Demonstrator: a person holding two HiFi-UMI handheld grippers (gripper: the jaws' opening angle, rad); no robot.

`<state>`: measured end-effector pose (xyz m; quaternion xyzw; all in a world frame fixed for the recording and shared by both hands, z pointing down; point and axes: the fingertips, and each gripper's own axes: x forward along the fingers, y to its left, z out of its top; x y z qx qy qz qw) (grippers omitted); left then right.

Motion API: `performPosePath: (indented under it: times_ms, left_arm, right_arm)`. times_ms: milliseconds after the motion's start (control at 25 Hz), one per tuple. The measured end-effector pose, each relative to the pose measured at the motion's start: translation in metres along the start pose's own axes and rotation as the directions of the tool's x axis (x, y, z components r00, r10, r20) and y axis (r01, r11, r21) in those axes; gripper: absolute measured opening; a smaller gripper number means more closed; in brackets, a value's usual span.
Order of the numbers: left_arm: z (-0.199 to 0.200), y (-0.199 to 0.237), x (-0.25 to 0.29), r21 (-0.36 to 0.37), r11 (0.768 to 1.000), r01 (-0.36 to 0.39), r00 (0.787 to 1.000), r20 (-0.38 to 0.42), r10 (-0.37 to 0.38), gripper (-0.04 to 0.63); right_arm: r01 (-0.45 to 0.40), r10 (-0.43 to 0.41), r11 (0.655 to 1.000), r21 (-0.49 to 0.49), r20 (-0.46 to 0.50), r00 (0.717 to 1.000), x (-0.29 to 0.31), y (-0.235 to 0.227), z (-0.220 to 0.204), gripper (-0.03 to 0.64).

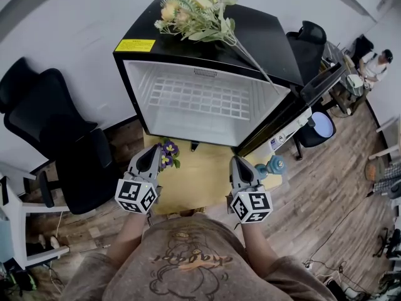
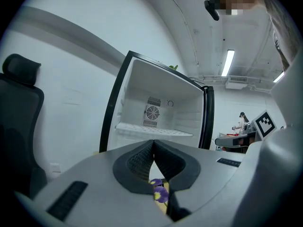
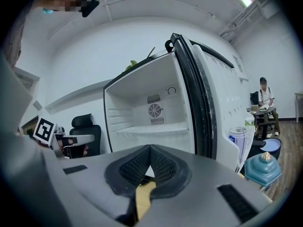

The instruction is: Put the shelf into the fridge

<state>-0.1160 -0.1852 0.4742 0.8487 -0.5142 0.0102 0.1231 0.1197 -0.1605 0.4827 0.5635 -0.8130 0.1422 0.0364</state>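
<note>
The small black fridge stands open in front of me, its white inside bare except for the white wire shelf, which sits level on the side rails. Both gripper views show that shelf below the round rear fan. My left gripper is shut and empty, held just before the fridge's lower left corner. On the right, my right gripper is shut and empty too, short of the fridge front. Neither touches the fridge.
The fridge door swings open to the right, with a can in its rack. Artificial flowers lie on the fridge top. Purple flowers and a teal jar sit on the yellow table. Black office chairs stand at left.
</note>
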Motion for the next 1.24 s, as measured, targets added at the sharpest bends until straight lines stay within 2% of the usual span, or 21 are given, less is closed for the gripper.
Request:
performPosePath:
  times_ms: [560, 1240]
  left_arm:
    - [0.0068, -0.0076, 0.0011, -0.025, 1.000, 0.014, 1.000, -0.001, -0.014, 0.029]
    - [0.0059, -0.0056, -0.0016, -0.064, 0.998, -0.004, 1.000, 0.004, 0.004, 0.029]
  right_arm:
    - [-0.012, 0.012, 1.000, 0.019, 0.011, 1.000, 0.0004, 0.0001, 0.0056, -0.002]
    - [-0.017, 0.017, 0.999, 0.033, 0.016, 1.000, 0.0004, 0.0021, 0.0069, -0.002]
